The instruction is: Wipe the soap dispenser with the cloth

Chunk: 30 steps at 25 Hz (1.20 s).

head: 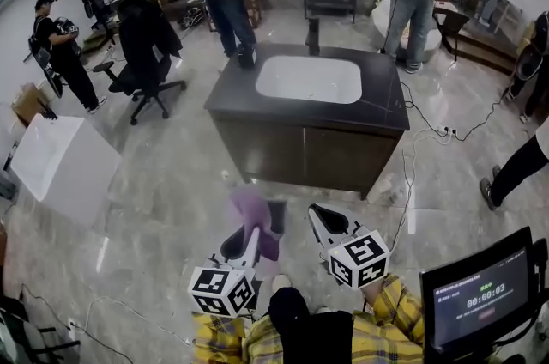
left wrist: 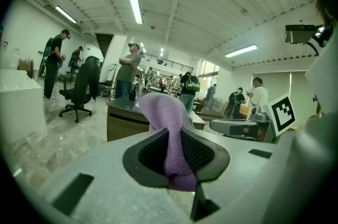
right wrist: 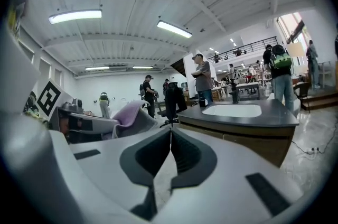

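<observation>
Closest to me, at six o'clock, my left gripper (head: pixel 262 221) is clenched on the purple cloth (head: pixel 250 206), and the right gripper (head: pixel 321 218) just beside it is closed tight on nothing. I see the soap dispenser (head: pixel 313 36) at twelve o'clock on the dark counter (head: pixel 382 109), well apart from both.

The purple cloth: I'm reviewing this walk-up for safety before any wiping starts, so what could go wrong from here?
1. The left gripper pinches the purple cloth by one fold only. The rest flops loose above the jaws and might slip out once wiping begins.
2. Loose cables lie on the floor beside the dark sink cabinet, a possible trip hazard for anyone stepping up on that side.
</observation>
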Motion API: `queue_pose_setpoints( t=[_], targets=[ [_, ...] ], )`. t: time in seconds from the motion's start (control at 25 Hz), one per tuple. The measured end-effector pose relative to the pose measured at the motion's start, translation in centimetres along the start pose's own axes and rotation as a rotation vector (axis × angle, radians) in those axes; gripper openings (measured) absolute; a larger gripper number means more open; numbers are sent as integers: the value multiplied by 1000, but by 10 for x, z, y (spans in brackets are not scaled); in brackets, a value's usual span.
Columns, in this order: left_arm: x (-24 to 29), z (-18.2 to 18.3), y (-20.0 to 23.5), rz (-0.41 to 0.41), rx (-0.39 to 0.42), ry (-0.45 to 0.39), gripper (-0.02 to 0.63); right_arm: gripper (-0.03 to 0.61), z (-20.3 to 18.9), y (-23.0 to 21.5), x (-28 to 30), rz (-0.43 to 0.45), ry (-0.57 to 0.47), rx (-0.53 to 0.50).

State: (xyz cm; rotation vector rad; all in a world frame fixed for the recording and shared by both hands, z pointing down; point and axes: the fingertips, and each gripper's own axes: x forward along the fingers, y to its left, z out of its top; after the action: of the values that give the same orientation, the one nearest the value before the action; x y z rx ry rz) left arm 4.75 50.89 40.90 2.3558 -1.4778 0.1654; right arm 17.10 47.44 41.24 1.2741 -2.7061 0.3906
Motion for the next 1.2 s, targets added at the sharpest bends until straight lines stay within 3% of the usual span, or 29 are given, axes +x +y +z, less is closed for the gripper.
queue_pose_setpoints(
  t=[0.44, 0.68, 0.92, 1.2],
  targets=[
    [41, 33, 90, -41, 7, 19, 61, 6, 23, 2, 103, -12, 0, 110],
    [47, 46, 130, -47, 6, 7, 61, 6, 29, 9, 144, -30, 5, 90],
    [60, 48, 153, -65, 14, 22, 61, 6, 34, 10, 166, -19, -28, 152],
    [88, 54, 178, -60, -3, 36, 61, 6, 35, -10, 199, -44, -7, 144]
  ],
)
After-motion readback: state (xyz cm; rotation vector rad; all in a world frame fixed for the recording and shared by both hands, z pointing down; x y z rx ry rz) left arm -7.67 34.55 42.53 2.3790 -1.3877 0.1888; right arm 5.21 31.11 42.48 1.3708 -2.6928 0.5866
